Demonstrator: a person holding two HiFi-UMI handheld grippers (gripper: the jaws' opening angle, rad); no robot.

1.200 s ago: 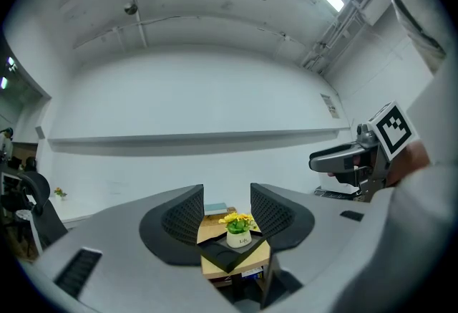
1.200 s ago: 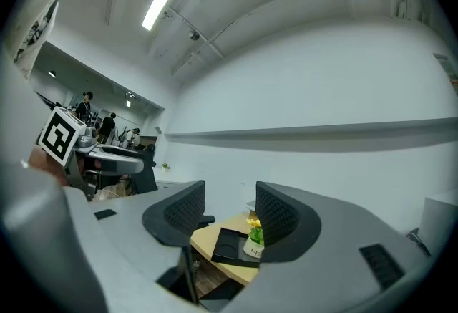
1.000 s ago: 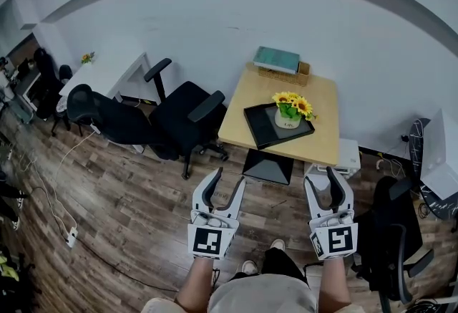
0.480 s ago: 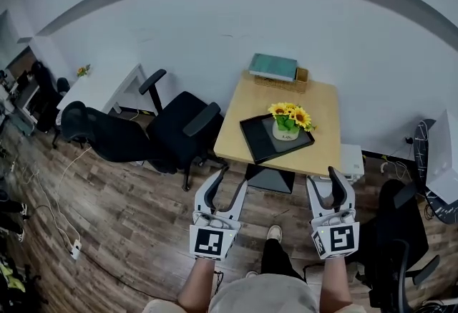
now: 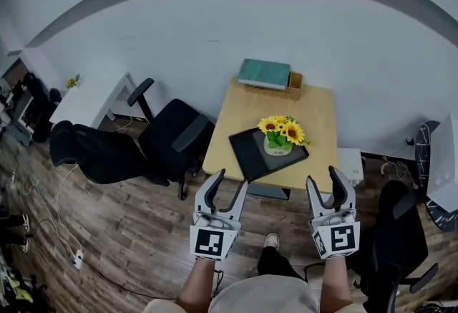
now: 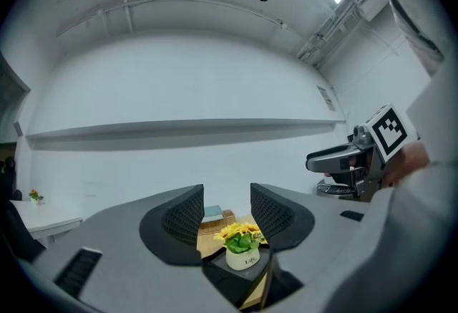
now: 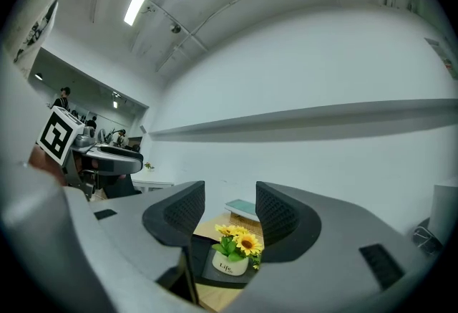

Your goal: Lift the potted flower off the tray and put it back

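A white pot of yellow sunflowers (image 5: 278,137) stands on a black tray (image 5: 250,154) on a light wooden table (image 5: 318,118) ahead of me. Both grippers are held level, short of the table's near edge. My left gripper (image 5: 226,183) is open and empty, and so is my right gripper (image 5: 330,180). In the left gripper view the flower pot (image 6: 242,248) shows far off between the open jaws, with the tray (image 6: 225,275) below it. The right gripper view frames the same pot (image 7: 235,256) in the gap between its jaws.
A teal book (image 5: 264,73) lies on a wicker basket (image 5: 294,82) at the table's far edge. Black office chairs (image 5: 172,138) stand left of the table, another chair (image 5: 397,233) at right. A white desk (image 5: 89,95) sits far left. The floor is wood plank.
The table, tray and flowers have come nearer and lower in the head view as I step toward them. Both grippers keep their open pose in front of me.
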